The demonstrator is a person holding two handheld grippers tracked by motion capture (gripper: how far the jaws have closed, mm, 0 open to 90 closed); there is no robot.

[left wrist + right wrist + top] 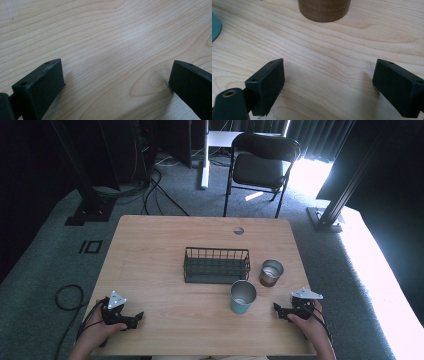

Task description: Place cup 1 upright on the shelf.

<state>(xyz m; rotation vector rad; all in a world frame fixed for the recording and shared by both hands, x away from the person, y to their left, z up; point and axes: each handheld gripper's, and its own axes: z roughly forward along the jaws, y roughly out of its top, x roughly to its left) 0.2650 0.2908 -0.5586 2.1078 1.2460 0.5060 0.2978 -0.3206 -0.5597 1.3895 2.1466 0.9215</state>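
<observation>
A black wire basket (216,265) sits in the middle of the wooden table (160,245). To its right stands a brown cup (270,273) with a metal inside, and a teal cup (242,296) stands in front of the basket. My left gripper (136,318) rests near the front left edge, open, with bare wood between its jaws (117,77). My right gripper (278,310) rests near the front right edge, open and holding nothing (328,75). In the right gripper view the brown cup (324,10) stands straight ahead and the teal cup (215,26) is at the left edge.
A black folding chair (260,165) stands beyond the table's far edge. Cables (67,297) lie on the grey carpet to the left. Dark frame posts (345,190) stand at the far left and far right. A round hole (238,230) is in the table near its far edge.
</observation>
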